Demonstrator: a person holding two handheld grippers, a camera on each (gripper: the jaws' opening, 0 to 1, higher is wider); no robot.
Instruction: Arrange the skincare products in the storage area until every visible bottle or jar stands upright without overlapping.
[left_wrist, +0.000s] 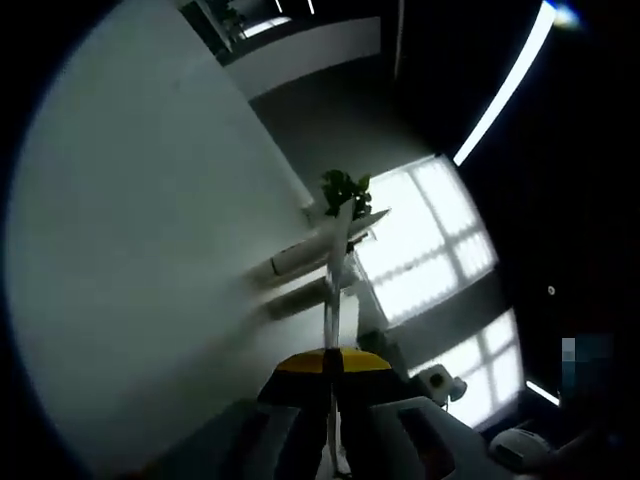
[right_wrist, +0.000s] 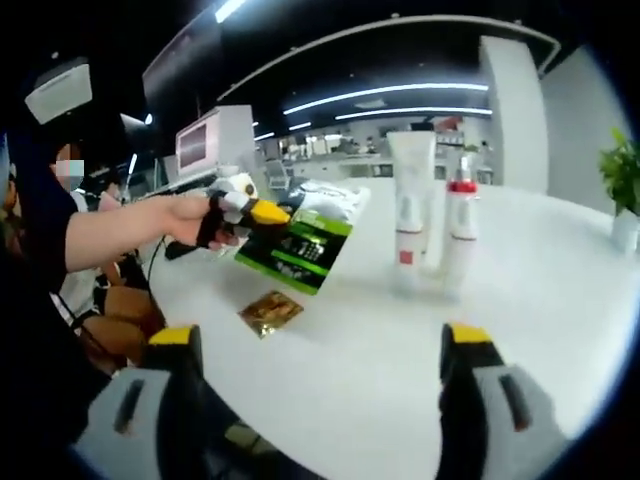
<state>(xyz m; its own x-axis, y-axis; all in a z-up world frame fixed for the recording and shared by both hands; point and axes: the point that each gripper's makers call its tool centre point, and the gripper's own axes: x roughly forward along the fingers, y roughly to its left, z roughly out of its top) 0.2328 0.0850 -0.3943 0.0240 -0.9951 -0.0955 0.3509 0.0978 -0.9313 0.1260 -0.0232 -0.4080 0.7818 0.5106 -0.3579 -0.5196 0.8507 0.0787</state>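
Sachet (right_wrist: 300, 245) pinched edge-on in left gripper (right_wrist: 262, 212) fingers, lifted over table (right_wrist: 560, 290) left of upright tube (right_wrist: 411, 205) and bottle (right_wrist: 461, 225); right gripper (right_wrist: 325, 385) fingers wide, empty; next, probably set sachet down clear of both.

No text, brand, number or sign is proving readable in either view. In the right gripper view, the green and black sachet (right_wrist: 300, 245) is showing pale rows of print on its dark lower panel, but they are blurring into specks, and the tall white tube (right_wrist: 410, 200) is carrying only a small red mark near its base with no letters coming through. The slim bottle with the red collar (right_wrist: 461, 225) is showing a plain white face.
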